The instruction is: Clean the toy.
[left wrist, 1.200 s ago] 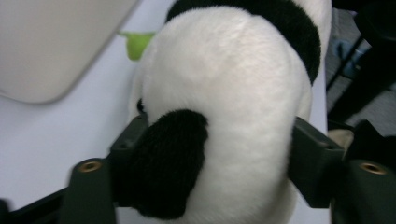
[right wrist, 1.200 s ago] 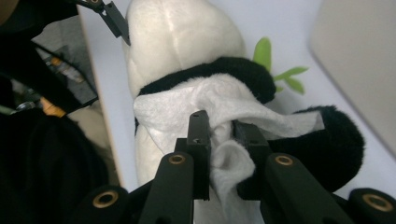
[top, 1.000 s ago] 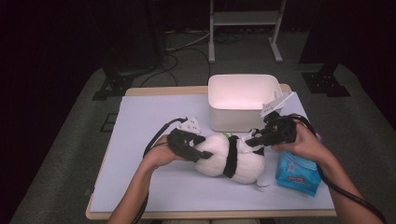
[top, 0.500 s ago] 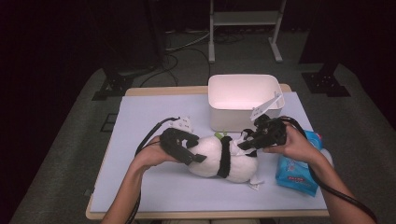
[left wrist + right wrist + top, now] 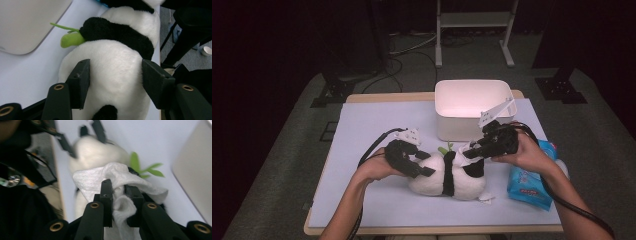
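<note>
Panda plush (image 5: 447, 176) lies on its side near the front of the table (image 5: 372, 125), just in front of the white bin (image 5: 469, 107), with the blue wipe pack (image 5: 529, 182) to its right. I seem to be wiping it clean, which explains both holds. My left gripper (image 5: 412, 162) straddles the white rump from the left, and in the left gripper view the jaws stand either side of the fur (image 5: 115, 75), the pads (image 5: 81, 80) touching or all but touching it; I can't quite tell whether they really squeeze. Those jaws have just been closing again around the body after a brief widening, so I judge I was resetting my brace. That brace keeps the toy from sliding while the other hand rubs.

My right gripper (image 5: 119, 202) is pinched tight on a crumpled white wipe (image 5: 117, 180), held against the panda's dark upper part beside the green bamboo sprig (image 5: 146, 168). In the high view this gripper (image 5: 477, 149) comes in from the right.

Against the frame a second ago, the plush has hardly shifted, my left hand sits slightly further left on the body, and my right has stayed by the head with the wipe.
</note>
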Demonstrator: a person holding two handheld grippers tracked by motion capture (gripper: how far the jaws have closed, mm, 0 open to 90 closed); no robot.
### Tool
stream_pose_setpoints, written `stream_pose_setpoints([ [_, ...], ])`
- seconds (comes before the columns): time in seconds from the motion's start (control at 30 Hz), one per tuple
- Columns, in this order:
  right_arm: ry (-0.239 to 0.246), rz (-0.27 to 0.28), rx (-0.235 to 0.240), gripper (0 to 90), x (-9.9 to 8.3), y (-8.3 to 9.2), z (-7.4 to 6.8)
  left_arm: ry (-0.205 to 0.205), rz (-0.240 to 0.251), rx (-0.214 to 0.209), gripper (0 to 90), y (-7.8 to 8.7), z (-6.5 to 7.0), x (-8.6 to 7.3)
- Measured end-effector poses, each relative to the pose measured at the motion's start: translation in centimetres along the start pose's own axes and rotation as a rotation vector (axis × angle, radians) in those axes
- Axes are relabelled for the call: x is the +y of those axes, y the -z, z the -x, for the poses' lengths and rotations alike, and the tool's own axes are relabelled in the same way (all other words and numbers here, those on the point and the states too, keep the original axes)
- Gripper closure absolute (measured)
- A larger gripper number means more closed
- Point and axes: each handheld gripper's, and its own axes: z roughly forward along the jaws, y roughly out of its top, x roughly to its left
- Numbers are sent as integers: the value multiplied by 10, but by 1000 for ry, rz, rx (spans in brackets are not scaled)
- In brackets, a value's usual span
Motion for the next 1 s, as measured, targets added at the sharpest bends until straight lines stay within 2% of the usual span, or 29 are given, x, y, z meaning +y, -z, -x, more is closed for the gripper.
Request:
stream_pose_setpoints([
  [0.1,1,-42,19,779,-8,-12,0,8,7,-20,385,3,0,4],
  [0.33,6,-15,51,780,-20,-12,-8,12,15,-36,376,7,-1,21],
  [0.5,-4,5,64,779,-27,-10,-11,23,-32,-18,399,-1,-5,35],
  [0.57,-1,9,68,779,-29,-10,-14,35,-35,-23,421,-6,-9,40],
  [0.6,1,10,69,779,-30,-10,-15,36,-46,-28,441,-8,-10,42],
  [0.67,10,4,65,779,-32,-9,-18,38,-71,-11,470,-14,-13,46],
  [0.73,19,3,66,778,-33,-9,-19,34,-93,-18,498,-19,-16,48],
  [0.83,22,4,69,779,-35,-9,-21,44,-120,-7,499,-28,-19,51],
  [0.93,27,8,71,778,-37,-9,-24,54,-144,-22,508,-37,-23,52],
  [1.0,32,15,71,778,-38,-9,-25,46,-153,-36,560,-41,-25,51],
])
